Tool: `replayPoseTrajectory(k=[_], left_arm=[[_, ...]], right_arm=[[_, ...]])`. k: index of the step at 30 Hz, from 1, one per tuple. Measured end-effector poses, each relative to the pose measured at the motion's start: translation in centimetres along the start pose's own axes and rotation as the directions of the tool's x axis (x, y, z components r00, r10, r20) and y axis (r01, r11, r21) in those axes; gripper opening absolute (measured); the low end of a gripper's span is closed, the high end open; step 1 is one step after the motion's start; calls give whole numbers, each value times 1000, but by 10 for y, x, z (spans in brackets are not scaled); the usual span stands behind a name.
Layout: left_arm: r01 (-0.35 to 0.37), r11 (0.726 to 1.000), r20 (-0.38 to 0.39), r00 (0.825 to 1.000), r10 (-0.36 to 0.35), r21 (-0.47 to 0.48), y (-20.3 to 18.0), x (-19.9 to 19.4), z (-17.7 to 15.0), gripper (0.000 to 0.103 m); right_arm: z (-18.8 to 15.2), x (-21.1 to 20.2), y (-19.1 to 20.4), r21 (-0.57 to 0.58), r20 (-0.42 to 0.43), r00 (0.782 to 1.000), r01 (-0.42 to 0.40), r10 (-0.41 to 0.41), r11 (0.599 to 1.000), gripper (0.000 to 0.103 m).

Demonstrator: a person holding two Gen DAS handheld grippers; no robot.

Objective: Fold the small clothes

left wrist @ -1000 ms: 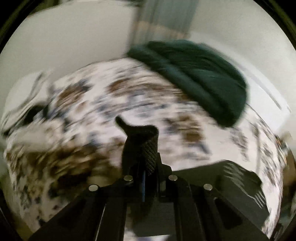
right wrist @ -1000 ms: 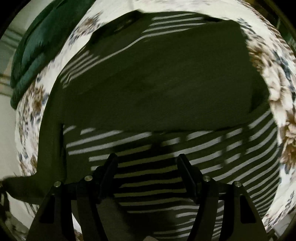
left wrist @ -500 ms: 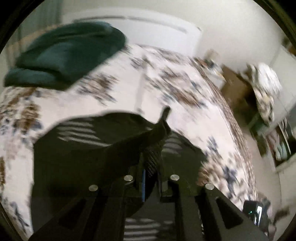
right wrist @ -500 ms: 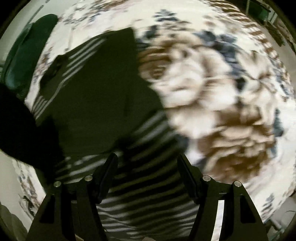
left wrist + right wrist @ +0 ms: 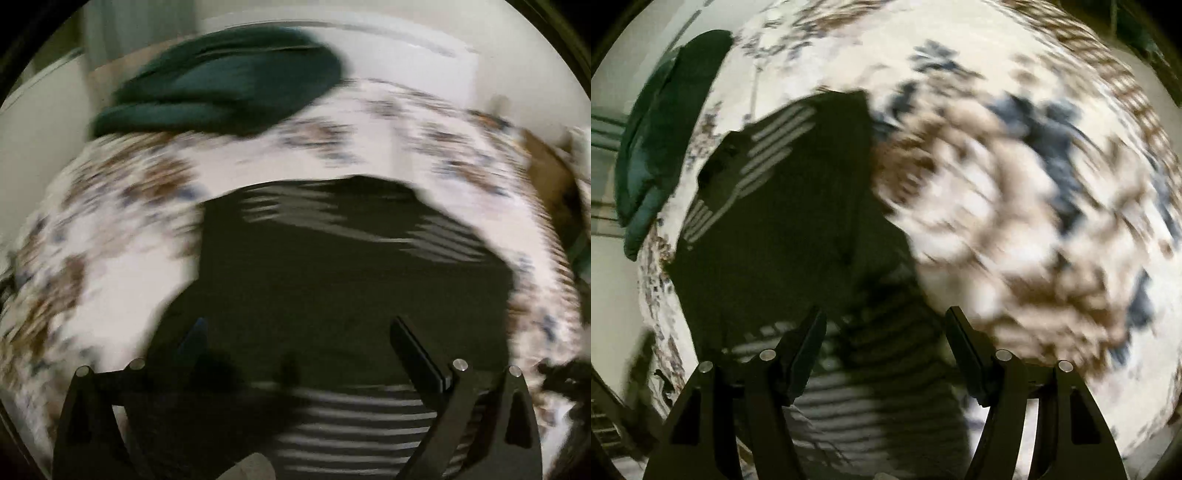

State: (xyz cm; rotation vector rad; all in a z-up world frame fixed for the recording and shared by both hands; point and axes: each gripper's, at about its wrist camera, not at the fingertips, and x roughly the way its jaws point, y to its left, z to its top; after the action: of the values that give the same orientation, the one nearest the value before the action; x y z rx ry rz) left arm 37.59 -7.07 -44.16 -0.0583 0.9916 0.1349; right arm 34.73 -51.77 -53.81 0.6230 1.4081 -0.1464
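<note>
Floral bedspread (image 5: 303, 147), white wall (image 5: 498, 66), dim light

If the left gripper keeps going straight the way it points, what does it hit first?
Most likely the dark striped garment lying on the floral bedspread. The left gripper, jaws opening with nothing between them, points down at its plain dark middle, though blur hides depth.

no readable text, label, brand, number or sign shows in either view; both are smeared by motion blur.
</note>
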Motion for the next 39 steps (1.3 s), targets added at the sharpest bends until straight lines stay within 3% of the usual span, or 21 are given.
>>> replayPoseTrajectory(k=[4, 7, 8, 9, 10, 15, 17, 20, 23, 24, 25, 26, 28, 30, 32, 34, 36, 37, 39], left_arm=[[-167, 982, -71, 984, 161, -87, 73, 20, -18, 101], [-248, 959, -108, 966, 235, -136, 108, 33, -27, 101], [-267, 952, -114, 961, 251, -148, 116, 36, -28, 101], [-278, 948, -118, 958, 261, -154, 119, 40, -28, 101], [-285, 944, -121, 956, 268, -165, 124, 44, -27, 101], [-268, 941, -114, 962, 249, -206, 137, 60, -14, 101], [-249, 944, -113, 967, 229, -218, 140, 68, -7, 101], [-230, 952, -110, 971, 211, -204, 141, 82, 1, 101], [-219, 965, -116, 972, 203, -148, 134, 100, 7, 101], [-214, 968, -118, 973, 199, -132, 132, 105, 8, 101], [-211, 970, -122, 973, 197, -118, 131, 110, 9, 101], [-206, 972, -124, 973, 192, -113, 131, 114, 10, 101], [-190, 975, -132, 976, 174, -119, 133, 121, 11, 101], [-177, 975, -142, 977, 158, -133, 135, 129, 12, 101], [-172, 975, -154, 976, 150, -138, 136, 138, 12, 101], [-168, 976, -167, 975, 144, -140, 134, 145, 9, 101], [-172, 976, -177, 973, 147, -137, 133, 153, 6, 101], [-173, 975, -180, 973, 148, -137, 132, 155, 5, 101], [-174, 974, -188, 972, 145, -148, 134, 161, 2, 101]], right_arm=[[36, 28, 40, -58, 27, 999, 41, -39, 997, 68], [55, 67, 62, -79, -7, 990, 139, -140, 987, 65], [57, 73, 68, -88, -11, 987, 158, -159, 983, 37], [56, 77, 71, -96, -4, 984, 178, -179, 979, 18], [53, 74, 78, -110, 33, 978, 210, -208, 971, 10], [40, 32, 84, -63, 171, 957, 247, -234, 967, 8], [42, 24, 75, -21, 201, 927, 326, -315, 945, 8], [50, 39, 55, 9, 126, 929, 350, -348, 937, 9], [62, 61, 62, -53, 24, 912, 411, -410, 910, 14], [64, 57, 67, -48, 17, 914, 406, -406, 913, 17], [66, 52, 73, -44, 19, 920, 393, -392, 919, 27], [67, 37, 87, -38, 50, 934, 355, -353, 934, 38], [66, 19, 114, -64, 109, 956, 281, -273, 958, 50], [68, 22, 172, -214, 97, 985, 161, -143, 963, 60], [69, 48, 227, -355, -3, 999, 30, -33, 934, 61], [71, 93, 290, -470, -143, 989, -107, 44, 876, 61], [69, 128, 335, -551, -215, 975, -167, 55, 818, 61], [69, 156, 360, -611, -248, 969, -172, 20, 773, 61], [69, 192, 380, -661, -275, 959, -135, -70, 738, 61]])
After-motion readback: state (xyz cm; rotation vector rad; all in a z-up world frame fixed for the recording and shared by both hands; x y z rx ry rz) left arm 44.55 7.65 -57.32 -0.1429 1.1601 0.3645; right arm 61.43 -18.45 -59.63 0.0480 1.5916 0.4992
